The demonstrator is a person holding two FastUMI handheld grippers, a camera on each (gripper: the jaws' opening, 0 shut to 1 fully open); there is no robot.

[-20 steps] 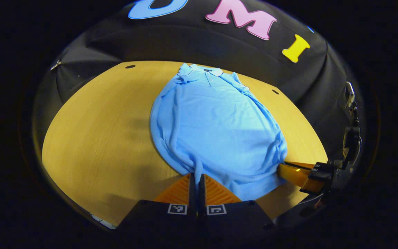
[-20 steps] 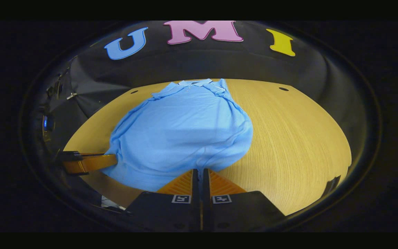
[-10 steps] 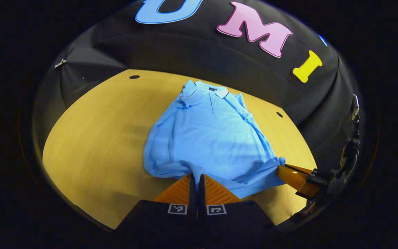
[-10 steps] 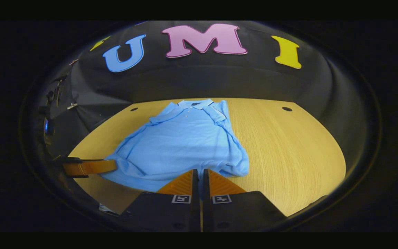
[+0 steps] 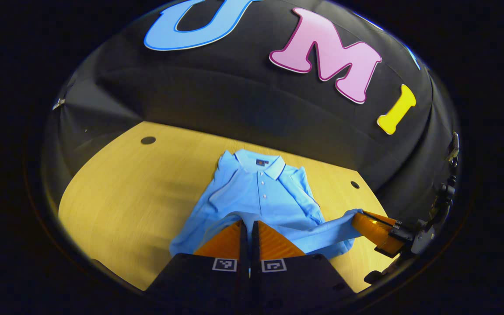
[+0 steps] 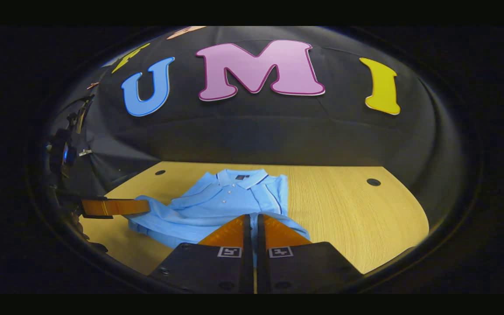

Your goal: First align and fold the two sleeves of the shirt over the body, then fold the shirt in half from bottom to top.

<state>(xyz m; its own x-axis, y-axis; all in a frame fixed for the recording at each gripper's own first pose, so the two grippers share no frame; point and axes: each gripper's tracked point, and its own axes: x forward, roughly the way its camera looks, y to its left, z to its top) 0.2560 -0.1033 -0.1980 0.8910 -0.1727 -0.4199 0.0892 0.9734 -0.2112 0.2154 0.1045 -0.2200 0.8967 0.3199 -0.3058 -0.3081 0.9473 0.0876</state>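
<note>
While both tongs (image 5: 247, 225) (image 6: 253, 218) pinch shirt (image 5: 258, 192) hem, table (image 5: 125, 188) lies bare around, 2 holes

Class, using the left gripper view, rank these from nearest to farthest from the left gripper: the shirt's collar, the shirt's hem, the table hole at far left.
1. Hem, clamped in the left gripper.
2. Collar, ahead, centre.
3. Table hole, far left.

Over the last second both grippers have carried the hem of the blue shirt (image 5: 260, 197) up off the desk (image 5: 116, 192) and toward the collar (image 5: 258, 164). The spread-out body has shortened into a doubled fold. The left gripper (image 5: 247, 225) and right gripper (image 6: 253, 218) now sit much nearer the collar.
</note>
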